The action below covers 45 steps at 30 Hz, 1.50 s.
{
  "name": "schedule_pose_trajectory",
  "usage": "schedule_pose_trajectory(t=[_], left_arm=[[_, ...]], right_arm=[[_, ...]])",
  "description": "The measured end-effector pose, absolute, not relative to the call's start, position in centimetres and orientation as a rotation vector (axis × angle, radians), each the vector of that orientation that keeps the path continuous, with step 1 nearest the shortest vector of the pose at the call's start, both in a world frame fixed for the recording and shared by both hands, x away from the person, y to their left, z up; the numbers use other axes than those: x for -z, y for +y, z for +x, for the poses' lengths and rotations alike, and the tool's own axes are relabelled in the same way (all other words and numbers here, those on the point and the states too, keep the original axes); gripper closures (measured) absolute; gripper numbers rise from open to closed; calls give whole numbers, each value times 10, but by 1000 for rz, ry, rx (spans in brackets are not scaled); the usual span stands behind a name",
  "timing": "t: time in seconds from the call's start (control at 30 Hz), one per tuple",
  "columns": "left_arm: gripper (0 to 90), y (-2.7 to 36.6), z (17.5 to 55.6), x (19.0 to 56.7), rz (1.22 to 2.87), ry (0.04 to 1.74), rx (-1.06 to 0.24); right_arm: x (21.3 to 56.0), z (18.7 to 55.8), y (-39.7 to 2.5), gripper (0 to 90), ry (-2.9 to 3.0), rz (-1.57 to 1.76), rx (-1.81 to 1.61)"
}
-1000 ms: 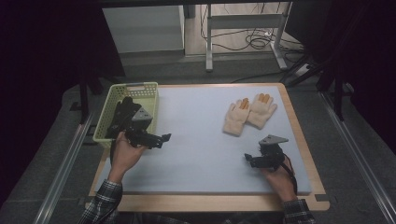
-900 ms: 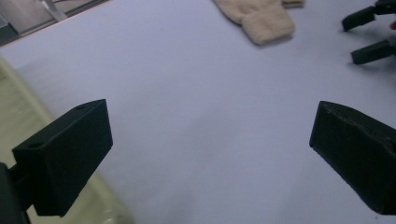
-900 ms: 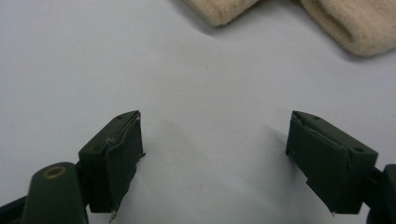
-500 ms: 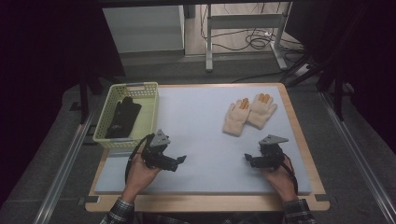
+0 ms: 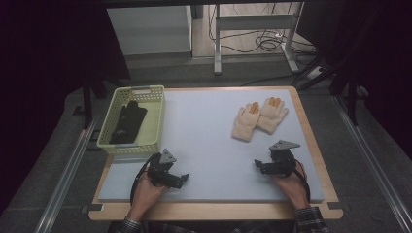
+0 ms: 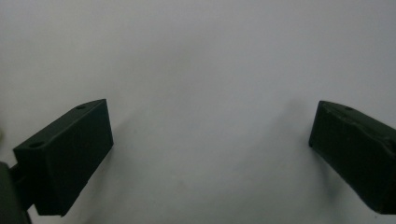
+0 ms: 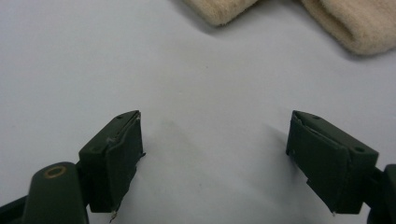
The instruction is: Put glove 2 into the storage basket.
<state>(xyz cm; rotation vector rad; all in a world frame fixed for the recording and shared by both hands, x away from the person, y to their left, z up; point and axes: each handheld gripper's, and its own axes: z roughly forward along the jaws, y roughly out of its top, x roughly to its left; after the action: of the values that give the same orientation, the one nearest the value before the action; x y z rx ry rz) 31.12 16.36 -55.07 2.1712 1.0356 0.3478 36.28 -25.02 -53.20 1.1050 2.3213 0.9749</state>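
Note:
Two cream gloves with orange fingertips lie side by side on the pale mat at the back right; their cuffs reach into the top of the right gripper view. A black glove lies inside the yellow-green basket at the left. My left gripper rests low over the mat near the front left, its jaws wide apart with bare mat between them. My right gripper sits at the front right, short of the cream gloves, open and empty.
The pale mat covers a wooden table with its edge close in front of both hands. Metal rails run along both sides. Cables and a frame stand on the floor behind the table.
My left gripper has left the basket, empty, and come back and down to the mat near the front left. The black glove lies in the basket. The right gripper has barely shifted.

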Motion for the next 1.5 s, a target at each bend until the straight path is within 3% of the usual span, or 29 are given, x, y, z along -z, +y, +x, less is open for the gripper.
schedule_pose_trajectory(t=[0.5, 1.33, 1.5], left_arm=[[3, 163, 311, 551, 2176, 1027, -366], [4, 163, 310, 551, 2173, 1028, -365], [4, 163, 310, 551, 2173, 1028, -365]], right_arm=[[527, 369, -249, 262, 2331, 1082, -1013], [490, 471, -207, 392, 2304, 1069, -1035], [495, 491, -200, 375, 2312, 1048, -982]])
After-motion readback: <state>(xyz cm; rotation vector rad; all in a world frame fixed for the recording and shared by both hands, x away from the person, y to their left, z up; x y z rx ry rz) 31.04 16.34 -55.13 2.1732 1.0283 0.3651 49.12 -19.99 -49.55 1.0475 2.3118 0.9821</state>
